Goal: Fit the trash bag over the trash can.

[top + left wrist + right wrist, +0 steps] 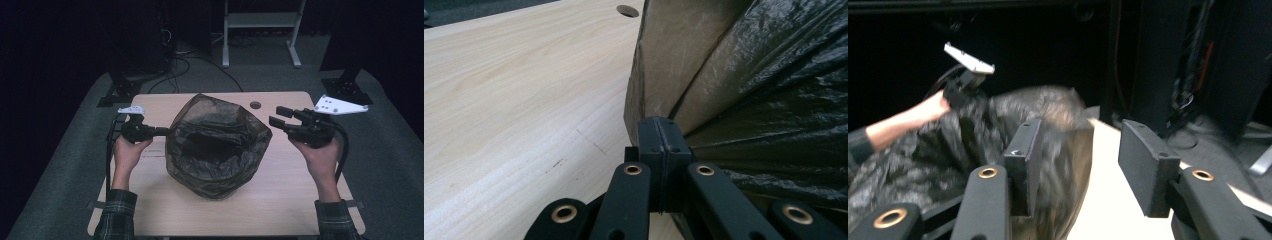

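Dark plastic bag on bench; my left claw clamped on its rim; right claw parted, empty.

The bag sits mid-table, between the left gripper and the right gripper.

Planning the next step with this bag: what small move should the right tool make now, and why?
Probably bring the right tool back to the bag's near rim and close on it. Its jaws stand open, holding nothing, apart from the bag, while the left tool is shut on the opposite edge.
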`<action>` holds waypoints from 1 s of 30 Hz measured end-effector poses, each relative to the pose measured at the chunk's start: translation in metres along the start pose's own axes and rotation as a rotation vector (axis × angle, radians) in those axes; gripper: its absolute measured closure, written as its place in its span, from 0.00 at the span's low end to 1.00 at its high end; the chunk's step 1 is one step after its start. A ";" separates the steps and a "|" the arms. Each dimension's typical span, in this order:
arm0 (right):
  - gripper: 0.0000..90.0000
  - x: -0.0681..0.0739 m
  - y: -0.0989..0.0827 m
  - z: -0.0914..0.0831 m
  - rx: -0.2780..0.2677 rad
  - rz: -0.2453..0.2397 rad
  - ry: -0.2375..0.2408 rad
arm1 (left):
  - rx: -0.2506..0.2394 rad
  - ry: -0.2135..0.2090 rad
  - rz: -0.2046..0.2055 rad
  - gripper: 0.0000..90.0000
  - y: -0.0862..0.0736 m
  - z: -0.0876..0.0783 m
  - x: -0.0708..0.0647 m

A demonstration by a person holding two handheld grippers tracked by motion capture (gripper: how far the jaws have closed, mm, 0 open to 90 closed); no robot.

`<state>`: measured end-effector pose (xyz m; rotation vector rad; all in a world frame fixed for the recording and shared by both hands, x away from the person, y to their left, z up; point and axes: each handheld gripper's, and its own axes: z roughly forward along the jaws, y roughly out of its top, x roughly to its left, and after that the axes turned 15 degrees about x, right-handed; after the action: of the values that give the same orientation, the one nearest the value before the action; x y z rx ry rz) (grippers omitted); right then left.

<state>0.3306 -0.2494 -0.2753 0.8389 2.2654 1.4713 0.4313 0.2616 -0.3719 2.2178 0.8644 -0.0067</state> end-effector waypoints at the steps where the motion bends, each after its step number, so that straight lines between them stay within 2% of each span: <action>1: 0.56 0.000 0.003 -0.004 -0.014 -0.002 -0.008 | 0.003 0.003 -0.001 1.00 0.000 0.000 0.000; 2: 0.57 0.000 0.007 -0.007 -0.025 -0.004 -0.006 | 0.000 0.001 -0.001 1.00 0.000 0.000 0.001; 3: 0.57 -0.001 0.010 -0.006 -0.013 -0.009 -0.006 | -0.004 -0.001 -0.001 1.00 0.000 0.000 0.001; 5: 0.55 -0.003 0.018 0.005 0.050 -0.006 0.002 | -0.003 -0.001 0.002 1.00 0.000 0.000 0.000; 7: 0.55 -0.006 0.022 0.022 0.099 -0.008 0.013 | -0.005 -0.002 0.003 1.00 0.001 0.000 -0.001; 10: 0.55 -0.013 0.029 0.056 0.175 0.006 0.062 | -0.009 -0.004 0.004 1.00 0.001 0.000 -0.001; 12: 0.55 -0.017 0.031 0.076 0.243 0.017 0.074 | -0.010 -0.006 0.006 1.00 0.001 0.000 -0.001; 15: 0.56 -0.023 0.029 0.098 0.317 0.039 0.085 | -0.009 -0.010 0.008 1.00 0.001 0.001 0.000; 17: 0.62 -0.026 0.027 0.105 0.346 0.057 0.091 | -0.011 -0.012 0.010 1.00 0.001 0.002 0.000; 19: 0.77 -0.030 0.023 0.110 0.369 0.082 0.121 | -0.014 -0.014 0.012 1.00 0.001 0.003 0.000; 22: 0.98 -0.032 0.016 0.111 0.362 0.081 0.112 | -0.010 -0.015 0.011 1.00 0.003 0.004 0.000; 23: 1.00 -0.033 0.015 0.111 0.365 0.078 0.117 | -0.007 -0.012 0.012 1.00 0.004 0.005 0.000; 27: 1.00 -0.036 0.003 0.113 0.374 0.085 0.074 | 0.005 -0.007 0.026 1.00 0.009 0.007 -0.002; 30: 1.00 -0.044 -0.009 0.115 0.388 0.116 0.047 | 0.008 -0.006 0.030 1.00 0.013 0.009 -0.004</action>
<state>0.4247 -0.1968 -0.3344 1.0680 2.6237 1.1174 0.4382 0.2472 -0.3691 2.2369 0.8290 -0.0023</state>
